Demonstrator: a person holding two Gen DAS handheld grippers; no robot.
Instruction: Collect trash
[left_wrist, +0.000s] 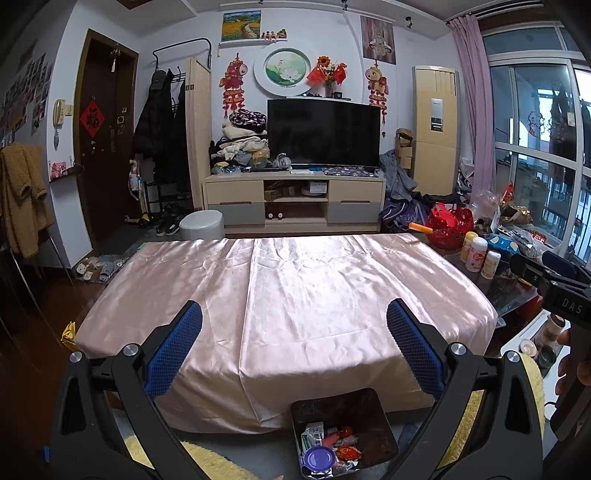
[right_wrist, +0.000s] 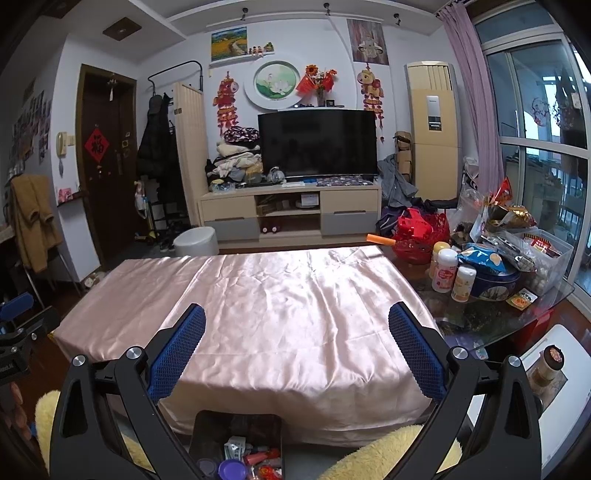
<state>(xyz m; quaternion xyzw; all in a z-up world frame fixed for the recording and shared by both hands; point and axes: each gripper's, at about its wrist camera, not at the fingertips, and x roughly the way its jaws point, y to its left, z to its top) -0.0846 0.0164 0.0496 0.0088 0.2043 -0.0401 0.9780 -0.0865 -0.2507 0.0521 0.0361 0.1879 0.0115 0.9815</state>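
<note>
I held the left gripper (left_wrist: 294, 347) level above the near edge of the table, its blue-padded fingers (left_wrist: 175, 347) spread wide with nothing between them. The right gripper (right_wrist: 297, 349) sat in the same pose beside it, tongs equally parted and empty; in the left wrist view its black body showed at the right edge, lettered "DAS", though the rest of the word was cut off.

The pink satin tablecloth (left_wrist: 314, 295) lay wrinkled over the table. Below its near edge, on the floor, stood the dark square trash bin (left_wrist: 343, 435). It held the trash: a purple round lid (left_wrist: 319, 459), a white-and-green printed packet (left_wrist: 314, 434), red wrappers (left_wrist: 347, 452) and what might have been an orange tube, too small to be sure.

On the glass side table (right_wrist: 491, 321) to the right, white bottles (right_wrist: 445, 271) with pink labels stood next to a blue biscuit tin (right_wrist: 495, 286), with snack bags piled over it.
</note>
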